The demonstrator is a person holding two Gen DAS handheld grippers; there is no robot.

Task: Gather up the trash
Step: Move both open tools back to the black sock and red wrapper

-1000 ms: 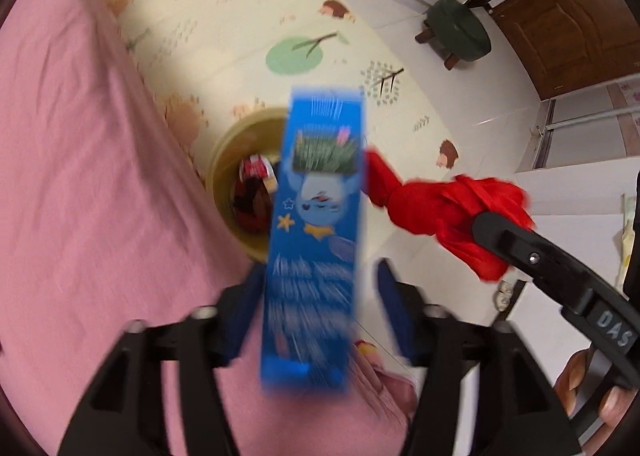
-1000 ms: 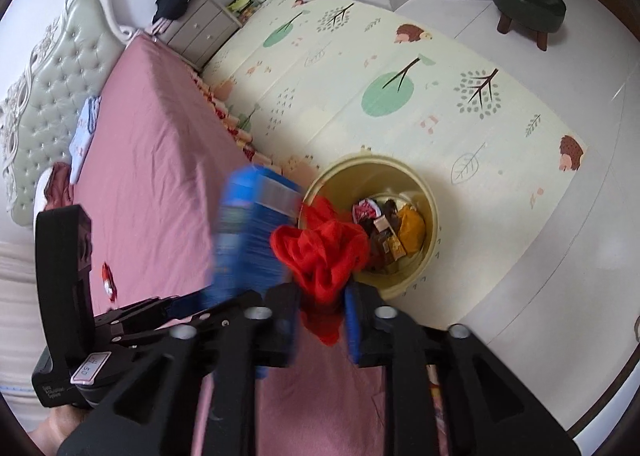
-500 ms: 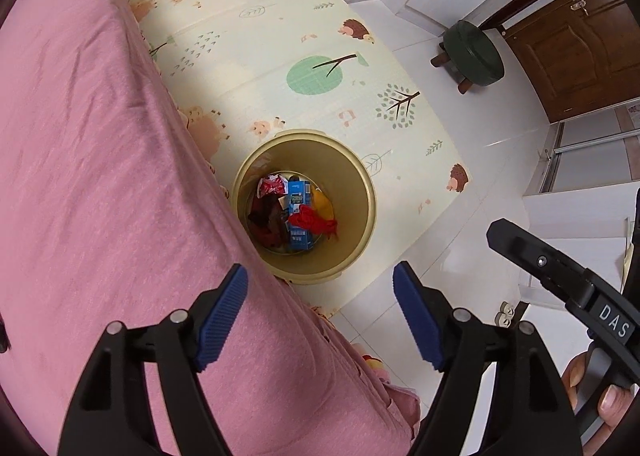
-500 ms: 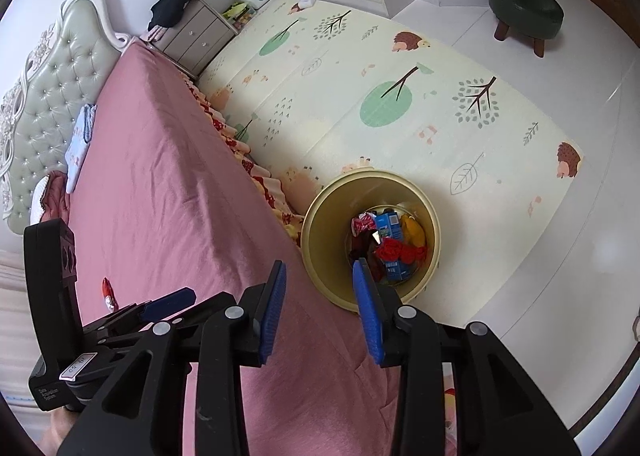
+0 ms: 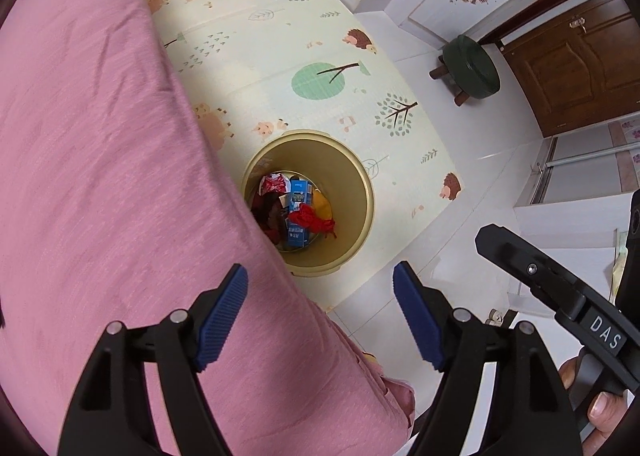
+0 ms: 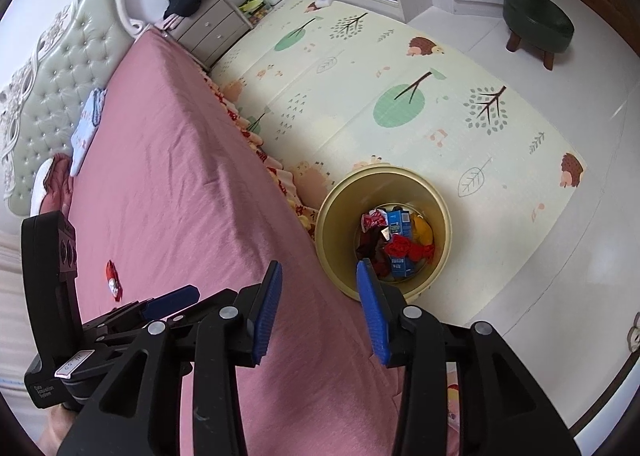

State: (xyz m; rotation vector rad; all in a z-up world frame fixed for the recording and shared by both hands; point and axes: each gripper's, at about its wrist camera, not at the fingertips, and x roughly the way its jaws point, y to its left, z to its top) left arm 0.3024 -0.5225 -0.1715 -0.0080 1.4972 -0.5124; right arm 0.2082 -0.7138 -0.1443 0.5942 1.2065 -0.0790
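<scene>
Both grippers are empty right now: the left gripper [image 5: 320, 308] has its jaws spread wide over the edge of the pink bed [image 5: 100, 176], and the right gripper [image 6: 318, 304] is parted too, holding nothing. Just past them, the yellow bin [image 5: 360, 224] sits on the play mat [image 5: 280, 56] right against the bedside, with the blue carton [image 6: 400, 256] and red crumpled wrapper [image 6: 408, 247] lying inside among other scraps. So I'd say this is the gap between drops; next move looks like swinging back for more. Handy bit: only the right wrist view shows a small red wrapper [image 6: 112, 280] left on the bedspread, plus the headboard [image 6: 52, 68] further off; the left view misses both.
</scene>
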